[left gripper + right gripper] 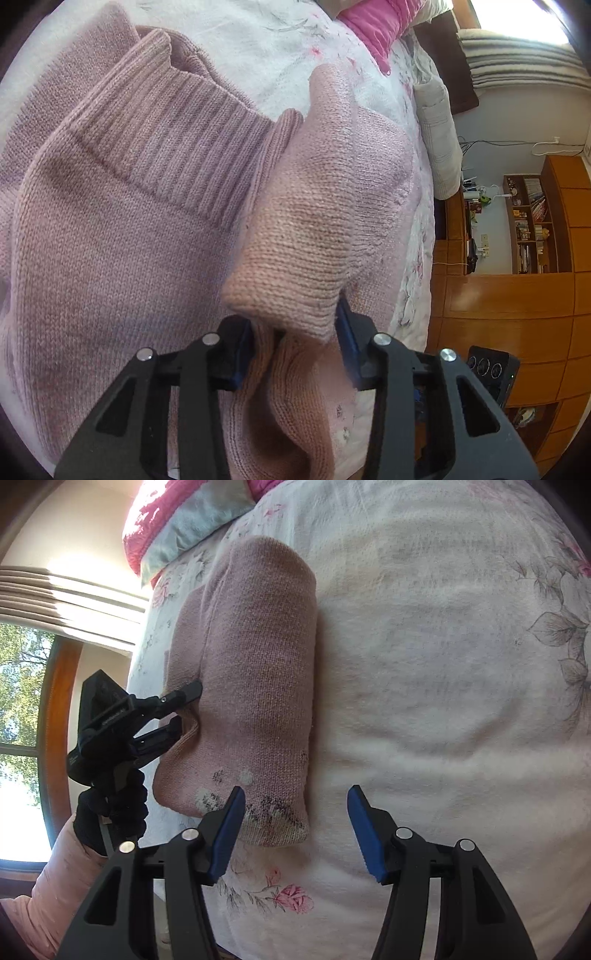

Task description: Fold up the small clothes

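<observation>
- Floral bedspread (424, 646) under a pink sweater (258, 672).
- Left tongs (186, 710) pinching sweater's edge, mid-fold probably.
- Right tongs (295, 834) spread, empty, beside sweater; next, grab its hem.

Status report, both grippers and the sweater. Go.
Left gripper has sweater fabric between its fingers. Right gripper open, empty, over the bedspread. Nothing in the way.

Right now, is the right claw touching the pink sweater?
Apart. The right wrist view shows the right claw open above the floral bedspread, the pink sweater ahead of its fingertips, not between them.
</observation>
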Tool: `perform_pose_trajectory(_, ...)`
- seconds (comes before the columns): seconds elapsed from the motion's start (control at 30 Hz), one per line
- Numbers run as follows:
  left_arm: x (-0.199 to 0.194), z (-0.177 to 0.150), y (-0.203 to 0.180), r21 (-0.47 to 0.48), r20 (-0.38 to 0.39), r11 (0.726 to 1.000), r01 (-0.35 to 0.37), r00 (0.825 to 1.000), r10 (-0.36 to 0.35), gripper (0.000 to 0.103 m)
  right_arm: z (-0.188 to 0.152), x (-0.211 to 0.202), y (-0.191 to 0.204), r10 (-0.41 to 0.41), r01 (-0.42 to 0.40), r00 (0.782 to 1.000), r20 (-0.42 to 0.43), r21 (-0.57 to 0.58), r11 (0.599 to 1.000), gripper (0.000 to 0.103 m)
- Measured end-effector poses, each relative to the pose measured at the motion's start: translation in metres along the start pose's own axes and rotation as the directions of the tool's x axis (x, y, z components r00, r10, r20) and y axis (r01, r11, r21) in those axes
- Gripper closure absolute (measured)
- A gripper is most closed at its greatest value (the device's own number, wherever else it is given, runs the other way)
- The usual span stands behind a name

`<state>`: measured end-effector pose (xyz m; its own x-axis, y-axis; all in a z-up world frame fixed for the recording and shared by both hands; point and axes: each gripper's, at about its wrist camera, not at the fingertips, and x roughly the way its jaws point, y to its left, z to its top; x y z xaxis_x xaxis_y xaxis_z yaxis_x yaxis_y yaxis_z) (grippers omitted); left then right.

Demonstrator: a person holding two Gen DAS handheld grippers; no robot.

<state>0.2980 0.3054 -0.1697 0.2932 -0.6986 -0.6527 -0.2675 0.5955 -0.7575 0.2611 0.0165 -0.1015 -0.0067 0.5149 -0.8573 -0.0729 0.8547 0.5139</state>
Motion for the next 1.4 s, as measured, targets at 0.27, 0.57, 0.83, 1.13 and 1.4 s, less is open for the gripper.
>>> perform_pose_trajectory(0.27,0.011,0.002,-0.005,0.015,-0.006,1.0,-0.001,1.0,0.001,0.056,0.0,0.006,0.002,0.014,-0.014,1.0,-0.009,0.007,1.0,0.044)
perform_pose_trajectory(0.57,-0.022,-0.005,-0.032,0.091,0.091,0.993,0.081,0.992,-0.089,0.079,-0.005,-0.001,-0.007,-0.006,0.005,1.0,0.005,0.031,1.0,0.044)
perform_pose_trajectory(0.83,-0.09,-0.018,-0.039,0.17,0.189,0.982,0.078,0.976,-0.11,0.08,-0.006,0.002,-0.004,-0.004,0.004,1.0,0.001,0.021,1.0,0.044)
perform_pose_trajectory(1.13,-0.146,-0.005,0.034,0.06,0.258,0.998,0.001,0.966,-0.016,0.08,-0.005,0.014,0.01,0.011,-0.011,1.0,-0.022,-0.008,1.0,0.044)
perform_pose_trajectory(1.4,-0.105,0.004,0.091,0.002,0.192,0.995,-0.096,0.977,0.094,0.078,-0.01,0.03,0.036,0.021,-0.027,0.997,-0.073,-0.079,0.996,0.044)
